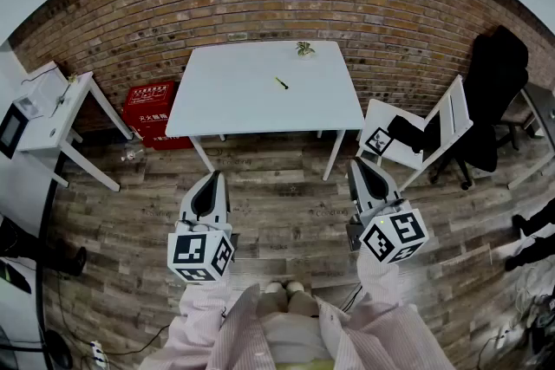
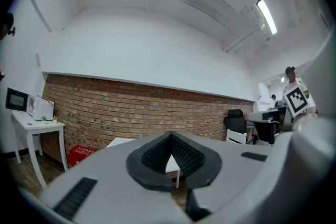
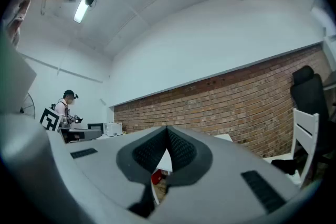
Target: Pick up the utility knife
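On the white desk [image 1: 225,100] at twelve o'clock in the head view, in front of the brick wall [image 1: 381,13], the utility knife [image 1: 282,83] lies just right of the middle. A small greenish thing [image 1: 303,49] sits at its one o'clock, near the far edge. Well short of the desk, above the wood floor [image 1: 286,212], the left tongs [image 1: 211,179] at seven o'clock and the right tongs [image 1: 358,165] at five o'clock point level. Each pair is closed tip to tip, with nothing between. A red box [image 1: 149,113] stands at the desk's nine o'clock.
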